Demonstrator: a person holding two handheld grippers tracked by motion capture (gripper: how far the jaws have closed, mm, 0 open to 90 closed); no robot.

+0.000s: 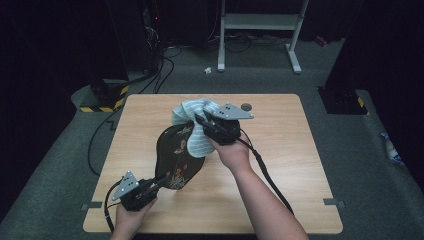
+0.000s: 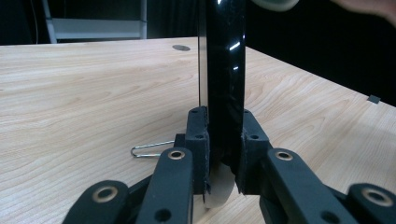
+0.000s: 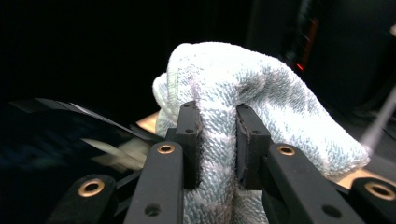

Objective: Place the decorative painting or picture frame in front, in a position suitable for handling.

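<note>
Lower left of the high view: left gripper (image 1: 150, 189) clenched on the near rim of a glossy black oval lacquer tray with painted flowers and butterflies (image 1: 175, 155). In the left gripper view the tray edge (image 2: 223, 70) stands upright between the pads, pinched thin, with a pale strip showing below the grip. The tray sits tilted, left of centre on the pale wooden table (image 1: 280, 165), raised off the surface rather than lying flat.

Risk, as I judge it: one narrow pinch on a slick rim. If the wiping hand pushes hard, the tray may pivot or slip from the pads and drop to the wood. A small wire paper clip (image 2: 152, 149) lies on the table just beside the left jaws; it could snag or get swept.

Centre of the high view: right gripper (image 1: 202, 121) grasping a bunched pale blue-and-white terry cloth (image 1: 197, 125); the right gripper view shows cloth (image 3: 261, 93) squeezed between the pads. The cloth drapes over the tray's upper part. A loose fold could catch the tray edge and drag it.

Room: right half of the table is open; near edge is close behind the left hand. Farther up, a dark round disc (image 1: 246, 106) sits near the far edge. Beyond, grey carpet, cables, a white metal stand (image 1: 260, 22).
</note>
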